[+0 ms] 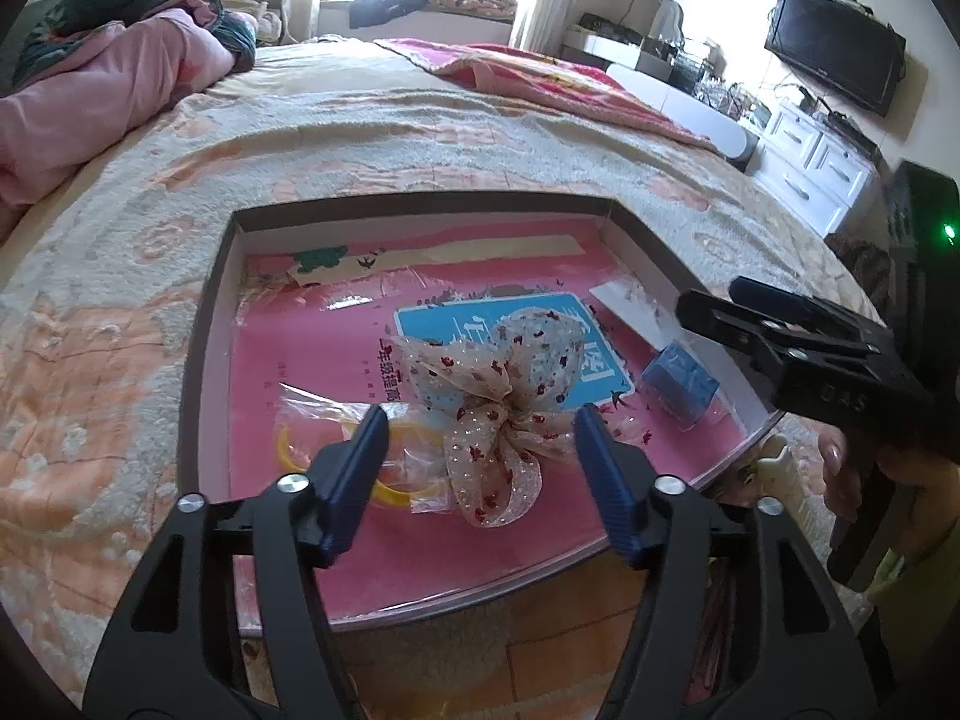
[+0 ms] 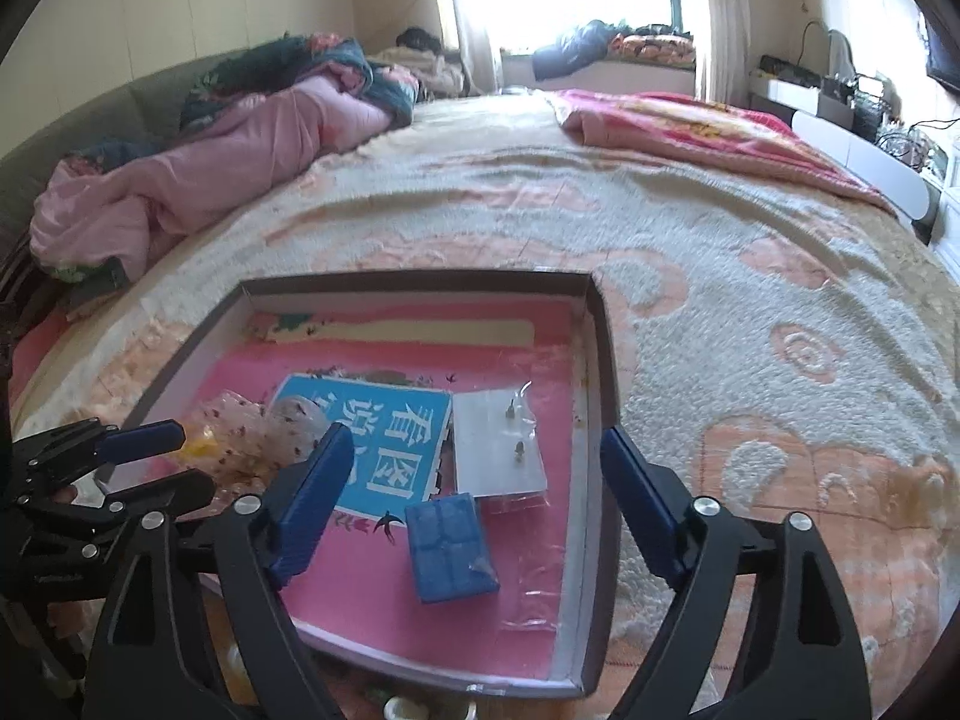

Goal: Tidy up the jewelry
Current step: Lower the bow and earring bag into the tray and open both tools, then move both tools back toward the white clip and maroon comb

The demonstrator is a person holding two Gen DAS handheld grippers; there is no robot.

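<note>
Both grippers gape empty over the shallow dark-walled cardboard tray point(image 2: 603, 360): left gripper point(image 1: 477, 474) straddles the sheer spotted ribbon bow point(image 1: 510, 396), right gripper point(image 2: 480, 504) sits nearer the blue plastic box point(image 2: 450, 546).

blue panel point(image 2: 384, 450) on pink book: 看图说 | right gripper point(image 1: 852, 402) body: OAS

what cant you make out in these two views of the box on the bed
- Left wrist view: the yellow ring in its clear bag is partly hidden behind the left tongs.
- Right wrist view: the studs on the white card are too small to identify.
- Right wrist view: the fabric bow is partly covered by the right tongs.
</note>
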